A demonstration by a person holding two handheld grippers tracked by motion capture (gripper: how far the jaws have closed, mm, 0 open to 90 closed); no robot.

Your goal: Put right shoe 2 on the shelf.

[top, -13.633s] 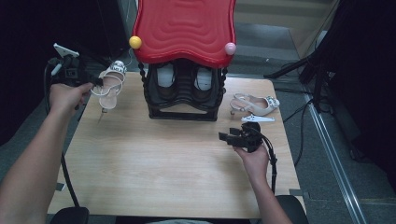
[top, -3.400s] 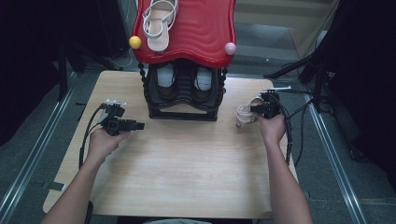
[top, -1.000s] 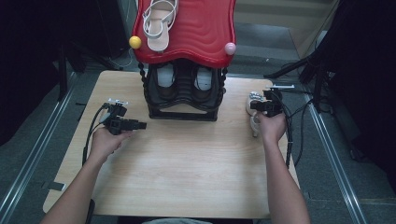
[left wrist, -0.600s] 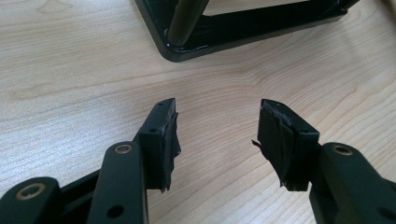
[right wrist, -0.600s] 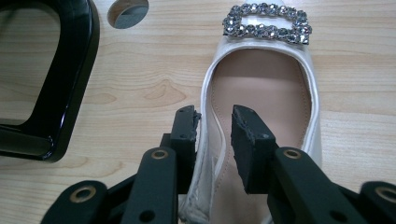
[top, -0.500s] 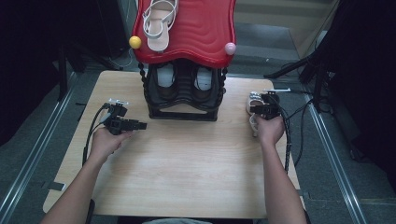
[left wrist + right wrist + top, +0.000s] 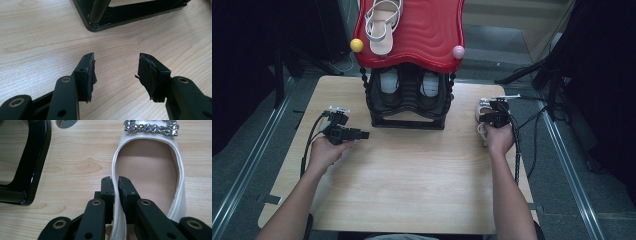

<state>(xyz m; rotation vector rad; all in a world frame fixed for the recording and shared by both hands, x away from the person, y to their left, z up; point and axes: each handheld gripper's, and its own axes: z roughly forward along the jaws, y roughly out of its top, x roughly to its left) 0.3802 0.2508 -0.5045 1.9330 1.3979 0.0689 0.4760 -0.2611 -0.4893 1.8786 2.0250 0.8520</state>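
Right gripper view is showing the right gripper [image 7: 114, 185] pinching the side wall of the white shoe [image 7: 150, 160], one pad outside the rim and one inside against the tan insole; its jaws have just been closing and are now clamping that thin wall. From there the shoe's long axis is running straight away toward its jewelled buckle [image 7: 149, 127] at the far end, so the jaws are gripping near the heel end, along the shoe's left rim.

On the high view the shoe [image 7: 482, 106] is lying on the counter [image 7: 412, 170] at the right, just beside the black rack [image 7: 408, 102], with the right gripper [image 7: 493, 114] directly over it and the right forearm stretching in from the near edge. Its mate, a second white shoe [image 7: 382, 22], is sitting on the red top shelf [image 7: 427, 35].

Meanwhile the left gripper [image 7: 115, 72] is resting well apart at the left, jaws standing wide and holding nothing, pointing toward the rack's base [image 7: 120, 15].
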